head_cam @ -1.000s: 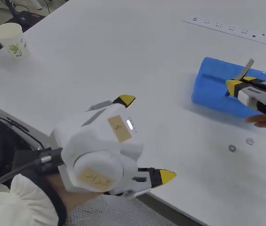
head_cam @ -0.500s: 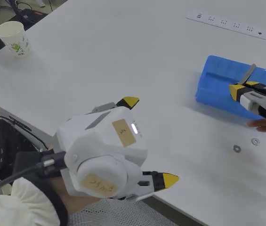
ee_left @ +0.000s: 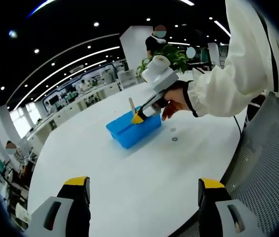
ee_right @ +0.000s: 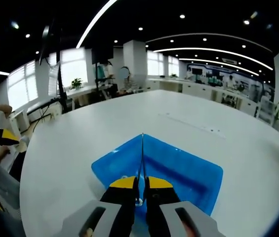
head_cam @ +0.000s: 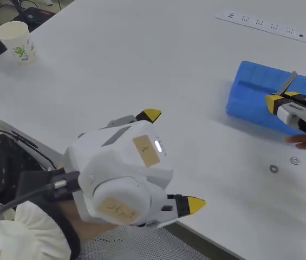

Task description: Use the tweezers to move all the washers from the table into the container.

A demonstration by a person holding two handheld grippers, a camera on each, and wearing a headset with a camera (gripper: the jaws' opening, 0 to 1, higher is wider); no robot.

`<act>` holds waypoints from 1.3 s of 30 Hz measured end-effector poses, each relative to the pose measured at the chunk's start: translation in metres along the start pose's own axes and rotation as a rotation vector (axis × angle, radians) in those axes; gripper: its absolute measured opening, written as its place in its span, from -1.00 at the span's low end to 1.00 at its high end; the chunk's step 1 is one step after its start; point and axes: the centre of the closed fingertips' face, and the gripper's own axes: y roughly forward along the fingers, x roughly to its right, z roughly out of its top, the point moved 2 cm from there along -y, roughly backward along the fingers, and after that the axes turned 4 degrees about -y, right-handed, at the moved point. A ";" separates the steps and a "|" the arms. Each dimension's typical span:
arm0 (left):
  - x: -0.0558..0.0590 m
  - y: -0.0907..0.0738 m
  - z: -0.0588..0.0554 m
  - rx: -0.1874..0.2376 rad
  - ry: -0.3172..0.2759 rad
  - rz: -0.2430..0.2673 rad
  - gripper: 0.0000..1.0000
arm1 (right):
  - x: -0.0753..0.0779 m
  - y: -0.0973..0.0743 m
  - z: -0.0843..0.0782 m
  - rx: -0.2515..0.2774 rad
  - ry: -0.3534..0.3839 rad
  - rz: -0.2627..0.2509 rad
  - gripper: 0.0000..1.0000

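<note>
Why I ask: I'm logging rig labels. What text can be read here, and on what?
Two tan stickers on the left gripper: handwritten, too blurred to read.
Paper cup: green print, unreadable.
Power strip: marks too small.
Nothing legible.

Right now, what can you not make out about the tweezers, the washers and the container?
1. Right gripper view: whether the tweezers carry a washer; their tips are too thin.
2. Head view: what lies in the container; too blurred.
3. Head view: the right gripper is cut off by the right edge.
4. Left gripper view: the washers on the table are mere specks.
</note>
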 end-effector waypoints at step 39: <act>-0.005 0.001 -0.002 -0.010 0.007 0.030 0.83 | -0.027 -0.094 -0.001 0.144 0.017 0.028 -0.92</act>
